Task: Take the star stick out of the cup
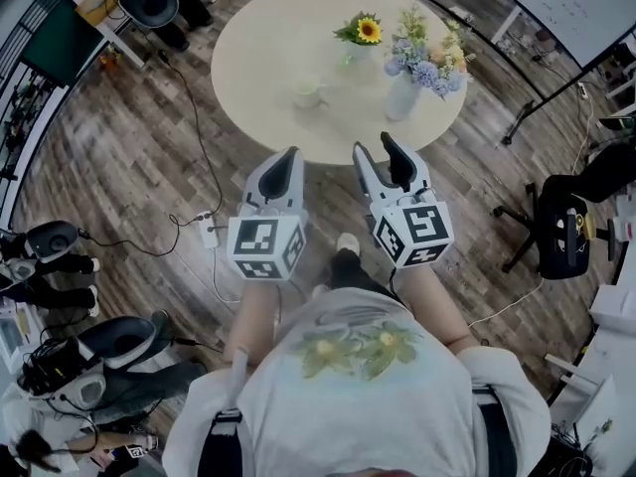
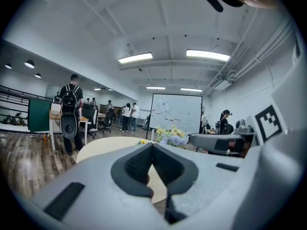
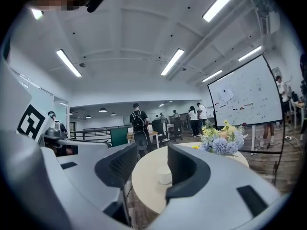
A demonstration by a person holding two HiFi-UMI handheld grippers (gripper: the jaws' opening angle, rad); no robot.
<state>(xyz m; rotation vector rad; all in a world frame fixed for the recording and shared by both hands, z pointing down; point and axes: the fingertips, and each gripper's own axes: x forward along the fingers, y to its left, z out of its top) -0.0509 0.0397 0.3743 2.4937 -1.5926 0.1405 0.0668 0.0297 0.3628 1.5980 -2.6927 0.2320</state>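
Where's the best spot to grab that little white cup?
Probably the round wall of the cup, coming from the near edge of the table. It stands upright and alone, and the flowers sit farther back, so nothing blocks that side.

Round beige table (image 1: 268, 58) on wood-plank floor (image 1: 119, 177), whiteboard (image 1: 581, 3) at one side, black office chair (image 1: 561, 229), ceiling strip lights (image 2: 206, 55)

The round cream table (image 1: 268, 58) carries a white cup (image 1: 307, 93) near its centre, a small sunflower vase (image 1: 356, 56), and a white flower vase (image 1: 402, 97).
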